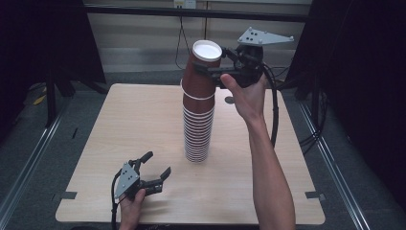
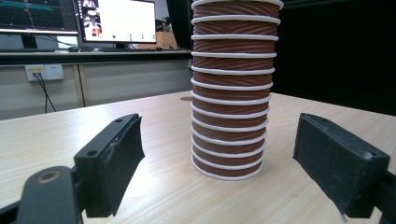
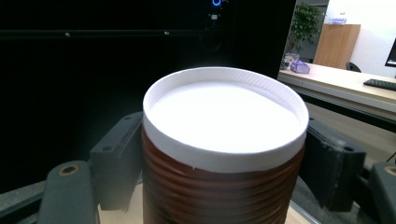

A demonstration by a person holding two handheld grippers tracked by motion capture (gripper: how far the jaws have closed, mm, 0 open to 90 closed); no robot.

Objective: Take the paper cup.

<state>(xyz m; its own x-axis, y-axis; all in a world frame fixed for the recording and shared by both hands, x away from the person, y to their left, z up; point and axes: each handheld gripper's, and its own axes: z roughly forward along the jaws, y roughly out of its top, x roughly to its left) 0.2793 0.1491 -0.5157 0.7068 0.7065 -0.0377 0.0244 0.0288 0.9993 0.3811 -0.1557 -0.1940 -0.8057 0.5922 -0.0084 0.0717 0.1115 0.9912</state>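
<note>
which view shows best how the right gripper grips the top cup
The right gripper view: the top cup sits between both black jaws just below its white rim. The high view shows the right gripper at that cup atop the cup stack, from farther off. The left gripper view shows the stack's lower part.

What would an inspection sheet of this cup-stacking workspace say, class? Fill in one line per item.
Surface: pale wood table, bare apart from the stack.
Job's things: tall stack of brown ribbed paper cups, upside down, white rims showing; top cup tilted and raised off the rest.
Clutter: nothing seen, except a small dark round mark on the table.
Grippers: right gripper clamps the top cup; left gripper open, low near the table's front edge.
Cables: black cable trails from the right gripper.
Surroundings: monitors and wall sockets behind; dark floor.
</note>
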